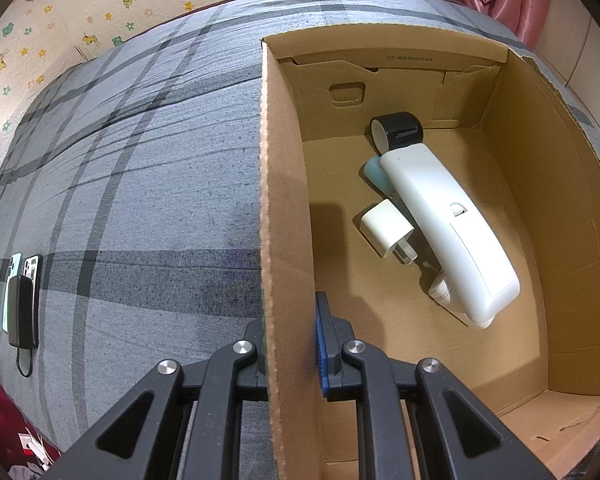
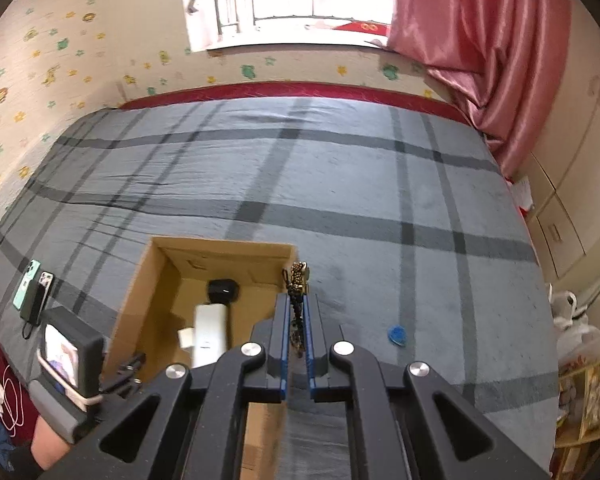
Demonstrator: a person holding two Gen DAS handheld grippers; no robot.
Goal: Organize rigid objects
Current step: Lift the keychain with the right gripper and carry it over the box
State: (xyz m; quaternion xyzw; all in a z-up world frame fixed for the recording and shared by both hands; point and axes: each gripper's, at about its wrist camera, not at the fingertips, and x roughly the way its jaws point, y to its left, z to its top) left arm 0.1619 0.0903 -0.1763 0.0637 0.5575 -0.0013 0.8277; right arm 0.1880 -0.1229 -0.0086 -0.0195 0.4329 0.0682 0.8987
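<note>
An open cardboard box (image 1: 286,208) sits on the grey plaid bed. Inside lie a white remote (image 1: 444,224), a white charger plug (image 1: 386,227), a black cylinder (image 1: 398,130) and a teal object (image 1: 374,174) under the remote. My left gripper (image 1: 290,344) is shut on the box's left wall, one finger on each side. My right gripper (image 2: 297,320) is shut on a dark beaded bracelet (image 2: 297,280), held above the box's right wall (image 2: 284,280). The box (image 2: 148,276) and the remote (image 2: 210,332) also show in the right wrist view.
Two phones and a black power bank (image 1: 20,300) lie at the bed's left; they also show in the right wrist view (image 2: 34,292). A small blue object (image 2: 397,335) lies on the bed right of the box. A pink curtain (image 2: 492,52) hangs at the far right.
</note>
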